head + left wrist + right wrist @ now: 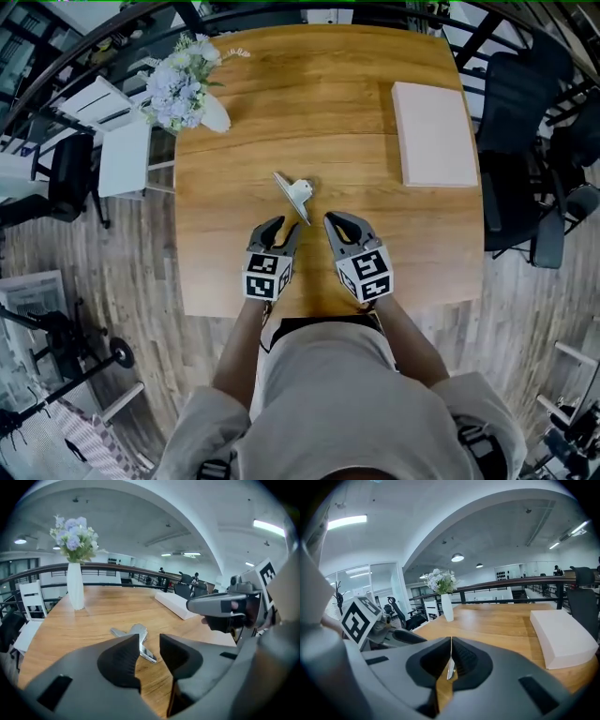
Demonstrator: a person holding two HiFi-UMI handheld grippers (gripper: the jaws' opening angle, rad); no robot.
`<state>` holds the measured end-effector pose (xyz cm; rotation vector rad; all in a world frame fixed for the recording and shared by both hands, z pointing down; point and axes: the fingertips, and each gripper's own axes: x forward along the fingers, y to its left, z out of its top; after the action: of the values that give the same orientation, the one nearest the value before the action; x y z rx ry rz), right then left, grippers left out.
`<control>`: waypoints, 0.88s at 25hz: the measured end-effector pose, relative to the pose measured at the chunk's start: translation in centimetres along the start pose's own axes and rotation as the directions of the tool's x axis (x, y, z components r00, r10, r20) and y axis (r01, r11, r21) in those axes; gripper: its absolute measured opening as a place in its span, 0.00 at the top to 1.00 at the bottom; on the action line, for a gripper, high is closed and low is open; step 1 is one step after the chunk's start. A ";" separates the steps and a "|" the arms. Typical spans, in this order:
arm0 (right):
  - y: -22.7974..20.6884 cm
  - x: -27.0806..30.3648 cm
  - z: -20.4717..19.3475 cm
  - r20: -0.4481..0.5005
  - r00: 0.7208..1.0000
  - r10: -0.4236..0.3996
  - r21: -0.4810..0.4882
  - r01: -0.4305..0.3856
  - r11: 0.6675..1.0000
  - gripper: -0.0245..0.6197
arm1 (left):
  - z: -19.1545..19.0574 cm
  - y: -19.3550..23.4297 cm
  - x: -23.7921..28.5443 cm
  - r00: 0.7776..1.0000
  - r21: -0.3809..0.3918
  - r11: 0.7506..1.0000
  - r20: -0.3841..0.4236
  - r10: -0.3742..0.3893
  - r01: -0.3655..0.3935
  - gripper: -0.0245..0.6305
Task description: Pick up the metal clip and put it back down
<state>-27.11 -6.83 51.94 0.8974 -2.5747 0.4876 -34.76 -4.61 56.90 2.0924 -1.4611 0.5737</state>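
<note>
Seen from the head camera, a shiny silver metal clip (295,194) lies on the light wooden table (375,122), just ahead of the left gripper (283,228) and right gripper (337,222). It has a long thin blade set at a slant and a paler rounded part beside it.

In the left gripper view, the left gripper (149,641) has its jaws parted and holds nothing. The clip (136,632) rests flat on the wood just beyond them, its polished arms splayed from a wider head.

In the right gripper view, the right gripper (451,641) is closed, tips touching, empty. A bright sliver of the clip (450,667) shows through the slit below, on the table.
</note>
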 end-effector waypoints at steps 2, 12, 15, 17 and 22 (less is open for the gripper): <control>0.9 -0.2 0.2 0.005 1.000 -0.002 -0.001 0.002 1.000 0.92 | 0.4 0.0 -1.6 0.998 -0.021 0.999 0.042 0.048 -0.047 0.81; 4.2 -2.1 0.0 0.004 0.999 -0.035 -0.022 0.035 0.999 0.92 | 1.0 0.0 -6.1 0.979 -0.186 0.977 0.150 0.136 -0.107 0.93; 4.6 -2.7 -0.1 0.001 0.999 -0.037 -0.036 0.037 0.999 0.92 | 1.2 -0.5 -6.8 0.976 -0.187 0.976 0.161 0.146 -0.115 0.93; 4.6 -3.0 0.2 0.011 0.999 -0.042 -0.050 0.043 0.998 0.92 | 1.5 -1.2 -7.2 0.975 -0.178 0.978 0.171 0.140 -0.109 0.93; 4.1 -4.2 1.7 0.054 0.997 -0.059 -0.066 0.063 0.996 0.92 | 3.4 -2.9 -8.1 0.968 -0.152 0.984 0.215 0.126 -0.095 0.93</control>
<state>-27.04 -2.36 47.80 0.9739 -2.5851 0.3627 -34.50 -0.04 48.84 2.0256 -1.7007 0.2713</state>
